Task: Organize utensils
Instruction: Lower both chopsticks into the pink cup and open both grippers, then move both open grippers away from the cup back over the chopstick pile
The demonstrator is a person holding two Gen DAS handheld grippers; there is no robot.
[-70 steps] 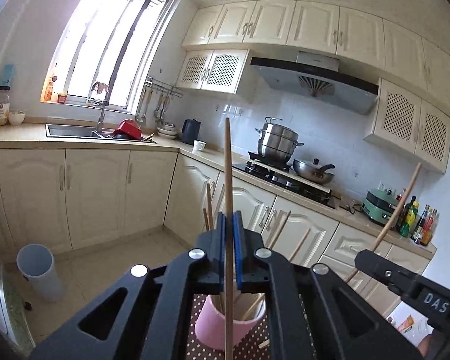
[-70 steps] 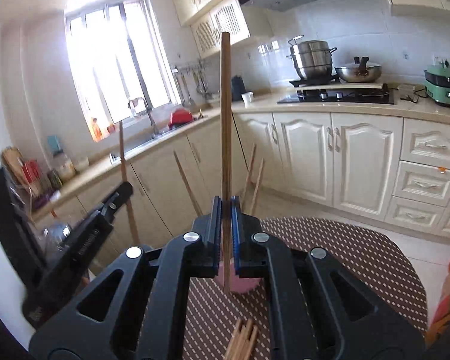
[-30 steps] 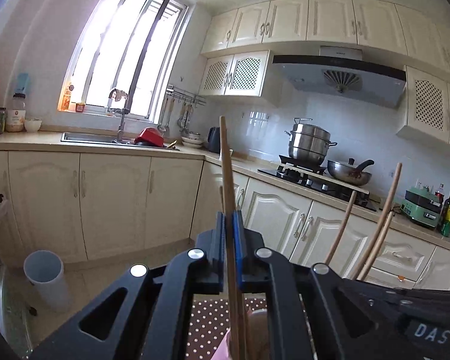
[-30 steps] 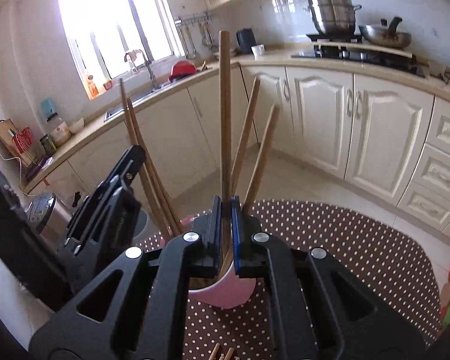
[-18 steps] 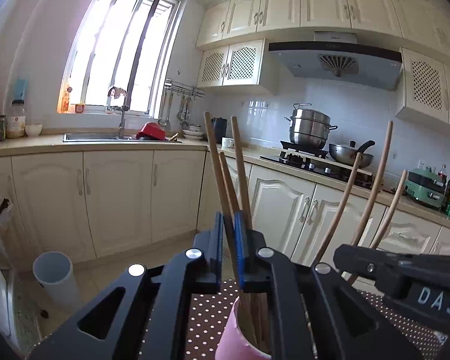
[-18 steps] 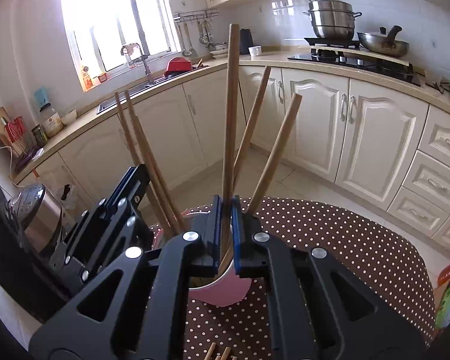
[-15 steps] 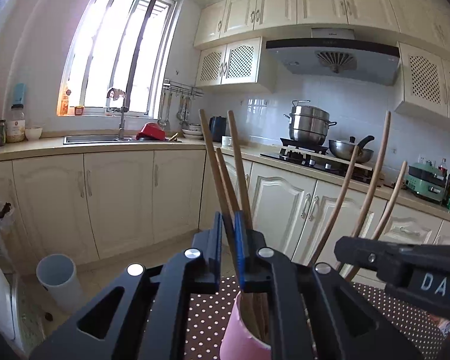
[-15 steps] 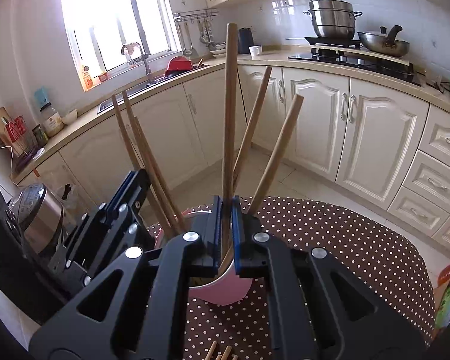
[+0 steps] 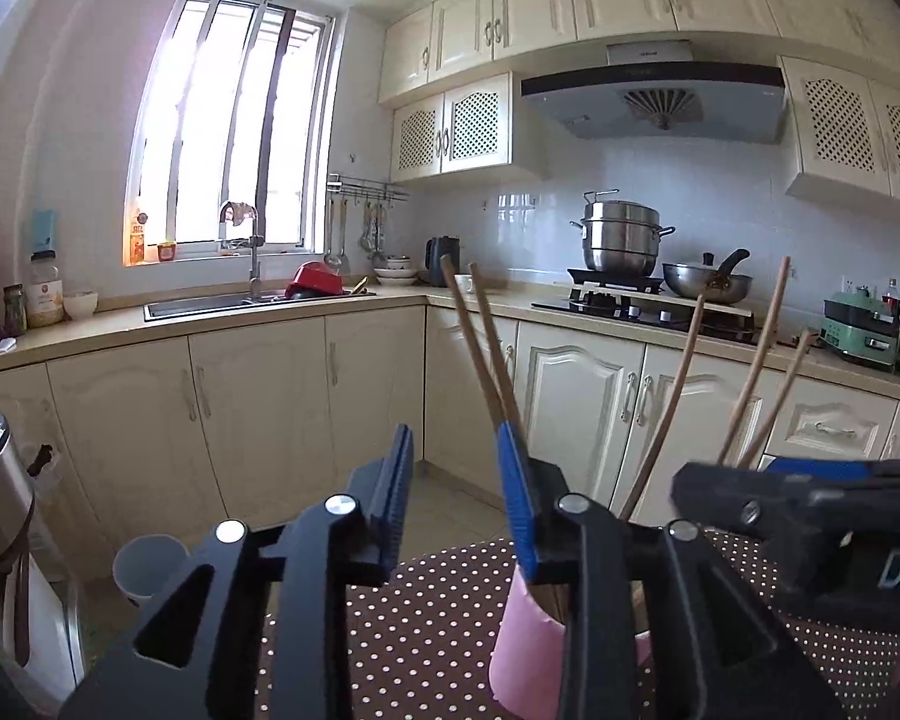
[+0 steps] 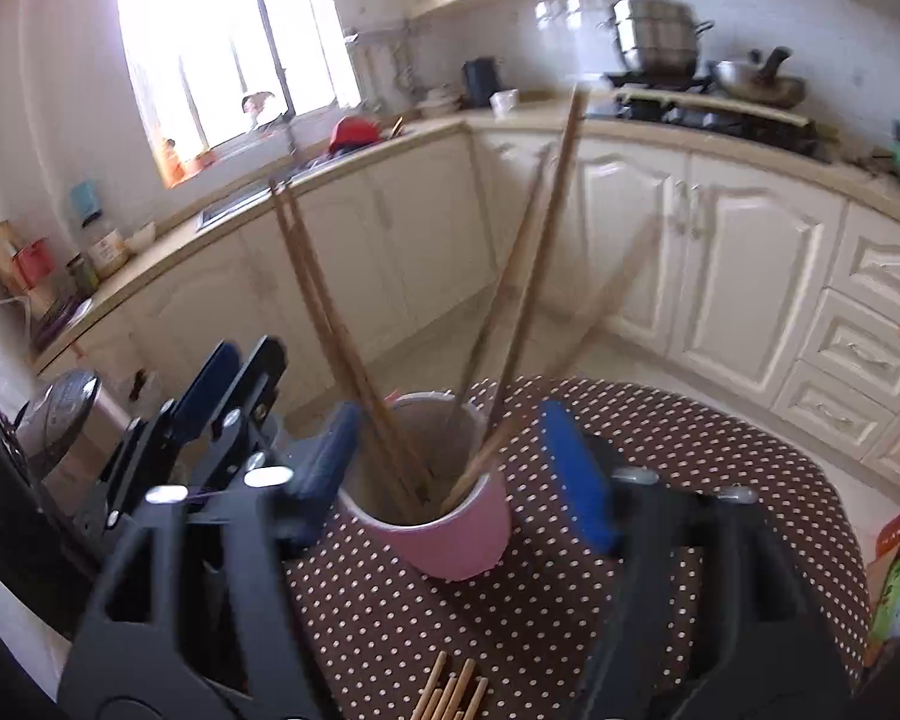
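Opening jaws of right gripper [image 10: 450,468], flanking pink cup [image 10: 450,534] rim

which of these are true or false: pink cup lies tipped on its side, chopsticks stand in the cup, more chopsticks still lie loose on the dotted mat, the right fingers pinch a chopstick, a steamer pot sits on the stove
1. The pink cup lies tipped on its side. False: it stands upright on the dotted mat.
2. Chopsticks in the cup stand leaning against its rim. True.
3. Loose chopsticks lie on the mat at the near edge of the right wrist view. True.
4. The right gripper pinches a chopstick. False: its fingers are opening, one on each side of the cup, and press on nothing.
5. A steel steamer pot sits on the stove. True.
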